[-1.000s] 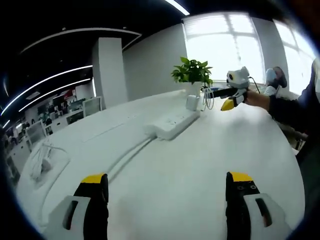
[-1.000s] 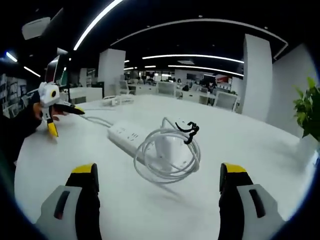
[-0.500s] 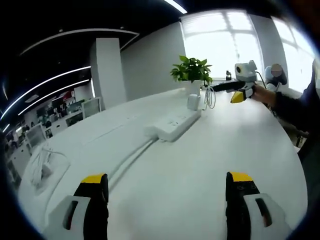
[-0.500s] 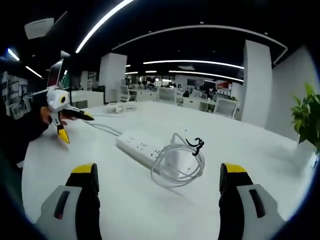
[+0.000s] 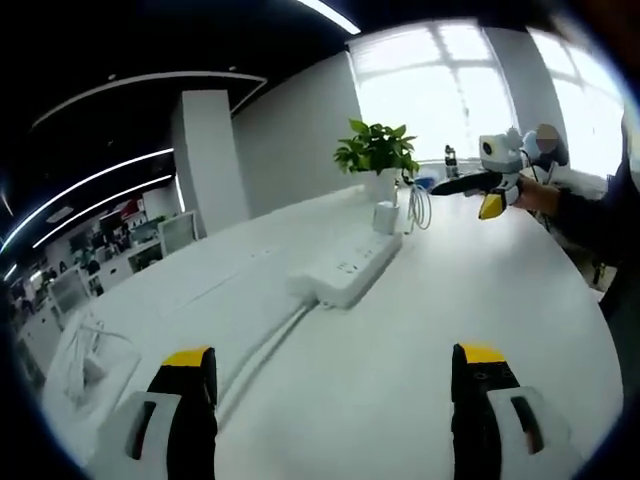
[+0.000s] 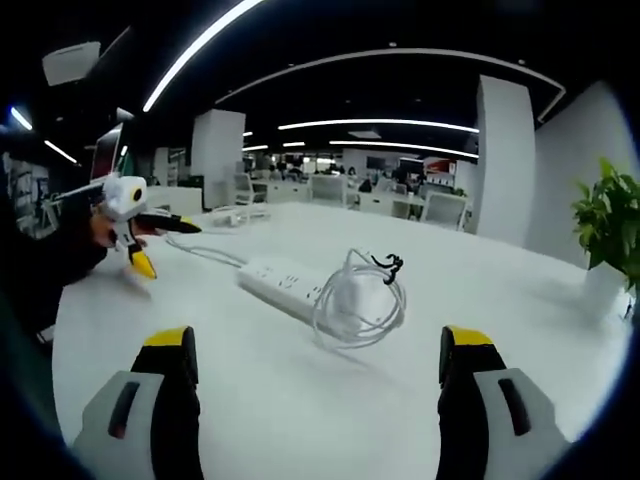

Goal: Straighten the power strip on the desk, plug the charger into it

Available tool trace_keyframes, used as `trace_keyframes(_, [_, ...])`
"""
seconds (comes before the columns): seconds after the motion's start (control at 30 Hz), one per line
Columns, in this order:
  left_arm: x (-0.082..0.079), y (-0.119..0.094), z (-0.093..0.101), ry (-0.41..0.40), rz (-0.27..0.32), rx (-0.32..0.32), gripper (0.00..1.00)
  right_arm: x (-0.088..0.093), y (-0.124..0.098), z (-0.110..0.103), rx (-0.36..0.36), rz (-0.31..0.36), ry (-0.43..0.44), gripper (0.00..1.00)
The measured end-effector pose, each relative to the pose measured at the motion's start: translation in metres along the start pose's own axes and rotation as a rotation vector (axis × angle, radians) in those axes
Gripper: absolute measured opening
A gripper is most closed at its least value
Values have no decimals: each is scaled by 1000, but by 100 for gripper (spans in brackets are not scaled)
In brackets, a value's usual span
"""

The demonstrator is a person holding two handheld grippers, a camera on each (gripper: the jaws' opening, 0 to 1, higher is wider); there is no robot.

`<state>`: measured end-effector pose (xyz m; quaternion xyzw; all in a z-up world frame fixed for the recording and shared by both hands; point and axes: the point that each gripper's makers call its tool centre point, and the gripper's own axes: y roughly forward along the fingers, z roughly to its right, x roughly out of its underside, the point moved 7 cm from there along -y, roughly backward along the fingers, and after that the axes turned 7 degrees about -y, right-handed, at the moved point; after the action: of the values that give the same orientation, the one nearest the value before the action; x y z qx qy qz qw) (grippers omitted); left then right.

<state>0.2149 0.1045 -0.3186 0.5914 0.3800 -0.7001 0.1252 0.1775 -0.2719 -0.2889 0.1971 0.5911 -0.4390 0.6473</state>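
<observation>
The left gripper (image 5: 333, 385) and right gripper (image 6: 317, 385) both hover wide and empty above the tabletop (image 5: 400, 330). The power strip (image 5: 346, 270) lies mid-tabletop between them. The charger (image 6: 345, 296), its cable coiled around it, stands touching the strip's end nearer the plant (image 5: 376, 150).

No legible text, labels or numbers on anything in view

My left tool (image 5: 333, 400) has its two jaws wide apart with nothing between them. My right tool (image 6: 316, 400) is the same, jaws spread and empty. Each tool also appears in the other's view, held in a hand (image 5: 532, 193) with a dark sleeve (image 6: 40, 265), above the table (image 5: 400, 330).
</observation>
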Motion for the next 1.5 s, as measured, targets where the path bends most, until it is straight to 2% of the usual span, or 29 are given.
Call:
trace_keyframes(0.3, [-4, 7, -2, -22, 4, 18, 99, 14, -16, -7, 18, -7, 31, 100])
trace_keyframes(0.57, [-10, 15, -7, -34, -18, 39, 99, 22, -22, -13, 17, 0, 54, 99])
trace_keyframes(0.7, [-14, 19, -10, -21, -22, 41, 99, 23, -23, -18, 7, 2, 59, 99])
trace_keyframes(1.0, [-28, 34, -8, -10, -19, 94, 99, 24, -24, -22, -8, 3, 54, 99])
trace_keyframes(1.2, [-28, 43, -10, -10, -33, 107, 99, 23, -27, -22, 13, 30, 60, 99])
trace_keyframes(1.27, [-29, 46, -10, -34, -25, 126, 99, 24, -29, -20, 36, 44, 52, 99])
trace_keyframes(1.5, [-37, 57, -9, -32, -21, 156, 99, 30, -32, -20, 38, 37, 90, 99])
